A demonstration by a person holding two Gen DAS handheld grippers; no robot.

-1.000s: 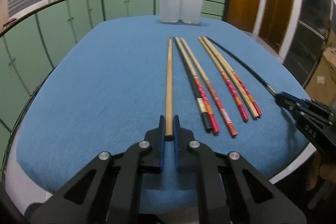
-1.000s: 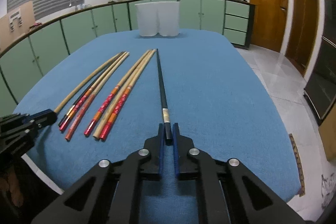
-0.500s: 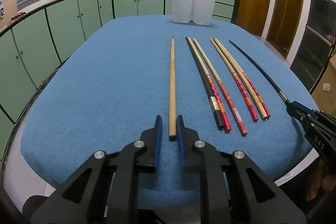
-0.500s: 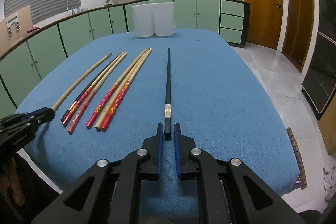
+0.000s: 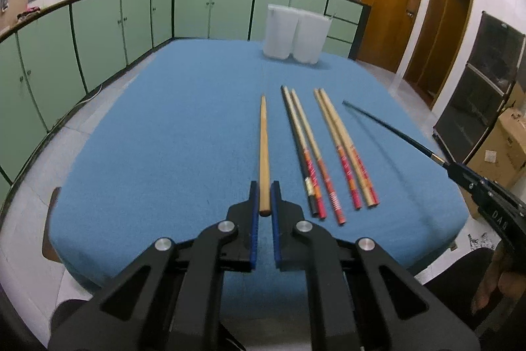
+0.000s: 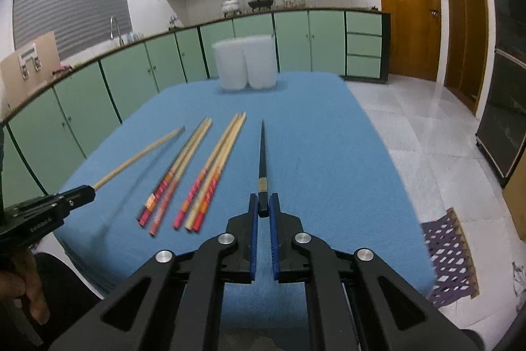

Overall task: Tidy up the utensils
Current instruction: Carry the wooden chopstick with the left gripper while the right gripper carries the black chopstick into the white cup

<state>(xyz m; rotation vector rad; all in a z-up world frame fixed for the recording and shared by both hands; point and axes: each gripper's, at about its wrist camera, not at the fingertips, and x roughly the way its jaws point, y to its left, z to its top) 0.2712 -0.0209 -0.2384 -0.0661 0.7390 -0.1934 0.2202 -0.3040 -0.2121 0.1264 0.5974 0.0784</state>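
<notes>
Now | left gripper (image 5: 263, 198): 1 plain chopstick (image 5: 264, 150) | right gripper (image 6: 263, 208): 1 black chopstick (image 6: 262, 160)

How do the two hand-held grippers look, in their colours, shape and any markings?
Both are alike. The left hand-held gripper and the right hand-held gripper have matte black linkage arms with cut-out openings, round silver pivot bolts, and straight fingers lined with blue pads. Seen from the side, each body carries small pale lettering, too blurred to read. No cables show. A bare hand holds one.
</notes>
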